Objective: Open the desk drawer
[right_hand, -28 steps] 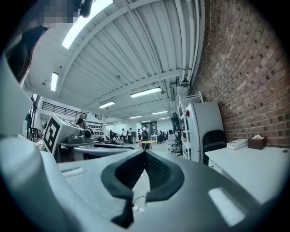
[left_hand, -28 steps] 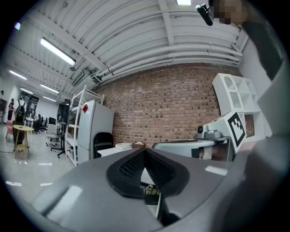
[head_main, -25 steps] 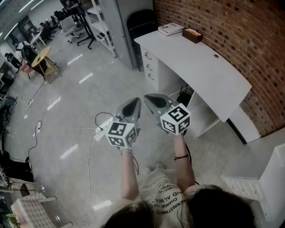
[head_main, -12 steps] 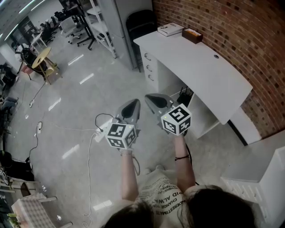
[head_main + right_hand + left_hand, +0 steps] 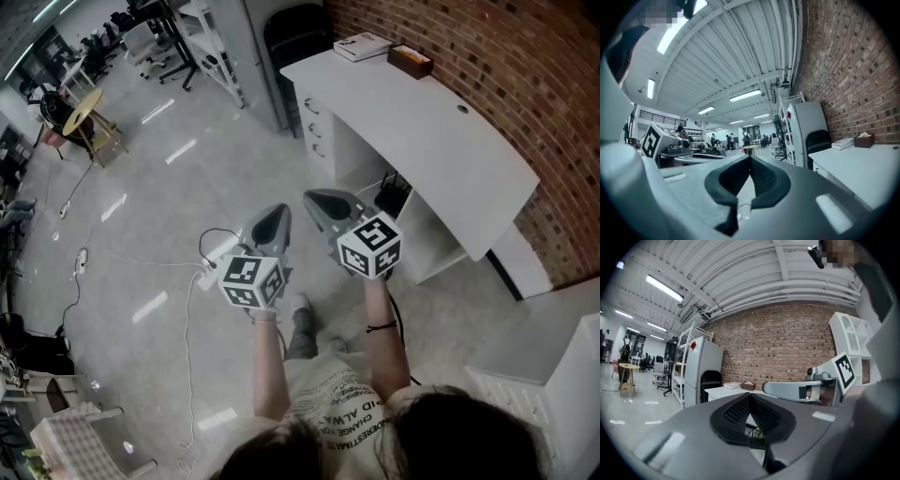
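Note:
A white desk [image 5: 412, 122] stands against the brick wall at the upper right of the head view. Its drawer stack [image 5: 314, 127], three fronts with small handles, is at the desk's left end and is closed. I hold both grippers side by side above the floor, well short of the desk. My left gripper [image 5: 275, 217] is shut with nothing in it, and the desk [image 5: 723, 392] shows beyond its jaws. My right gripper [image 5: 317, 201] is also shut and empty, with the desk top [image 5: 855, 164] to its right.
A book [image 5: 361, 45] and a brown tissue box [image 5: 411, 60] lie on the desk's far end. A black chair [image 5: 295, 37] stands behind the desk. A power strip with cables [image 5: 211, 267] lies on the floor. A white shelf unit [image 5: 553, 375] is at the lower right.
The desk sits slightly nearer and lower in the head view, and the person's leg and shoe now show below the grippers. Both grippers stay shut and side by side.

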